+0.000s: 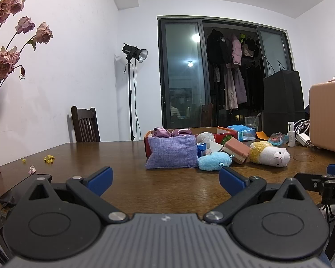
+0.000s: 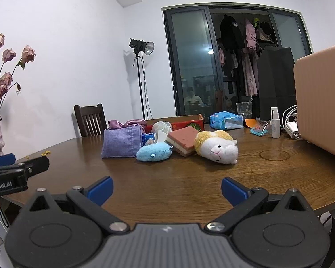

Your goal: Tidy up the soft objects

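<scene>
My left gripper (image 1: 165,179) and right gripper (image 2: 166,188) hang spread, empty; mid-frame lie a fluffy blue plush (image 2: 154,152), lilac fabric pouch (image 2: 122,142) and cream-yellow alpaca plush (image 2: 216,146).

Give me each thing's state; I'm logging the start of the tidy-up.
Left claw: open, empty.
Right claw: open, empty.
Purple pouch: leaning against the red box.
Blue plush: lying on the table.
Yellow-white plush: lying on its side.
Glass: upright, with a straw.
Spray bottle: upright.
</scene>
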Tool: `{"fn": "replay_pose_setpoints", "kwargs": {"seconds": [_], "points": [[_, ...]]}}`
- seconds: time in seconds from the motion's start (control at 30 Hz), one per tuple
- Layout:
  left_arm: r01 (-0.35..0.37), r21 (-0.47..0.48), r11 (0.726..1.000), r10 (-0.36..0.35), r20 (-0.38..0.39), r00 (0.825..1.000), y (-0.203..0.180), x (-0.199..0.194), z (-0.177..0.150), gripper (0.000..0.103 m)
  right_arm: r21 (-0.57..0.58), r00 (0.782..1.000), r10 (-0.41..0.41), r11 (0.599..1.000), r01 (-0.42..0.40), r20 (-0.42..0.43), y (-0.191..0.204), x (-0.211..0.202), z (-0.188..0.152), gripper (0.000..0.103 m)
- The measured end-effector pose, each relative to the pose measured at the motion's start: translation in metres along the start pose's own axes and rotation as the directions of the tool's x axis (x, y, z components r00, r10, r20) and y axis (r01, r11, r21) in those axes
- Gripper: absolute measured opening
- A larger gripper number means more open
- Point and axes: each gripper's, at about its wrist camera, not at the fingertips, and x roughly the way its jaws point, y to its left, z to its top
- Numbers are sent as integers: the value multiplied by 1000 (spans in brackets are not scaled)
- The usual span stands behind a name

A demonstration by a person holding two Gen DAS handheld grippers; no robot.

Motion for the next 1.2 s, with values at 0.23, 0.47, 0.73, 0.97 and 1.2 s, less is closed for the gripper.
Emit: {"fn": "replay_pose_setpoints", "kwargs": {"seconds": [0.23,0.47,0.73,0.97,1.2], "points": [[-2,-1,1000,2,2,1000,1,0,0,103,-1,1000,0,1000,0,-4,0,1,0,103],[-2,0,1000,2,2,1000,0,0,0,103,-5,1000,-2,1000,2,-4,0,0,-1,103],[-2,1,1000,2,2,1000,0,0,0,103,-5,1000,-2,1000,2,-3,0,0,-1,103],[-1,2,1000,1,2,1000,0,0,0,103,-5,1000,-2,1000,2,-4,0,0,-1,103],[-3,-2,1000,3,-2,1000,-1,0,0,103,-4,1000,-4,1000,4,-5,-1,0,-2,103]]}}
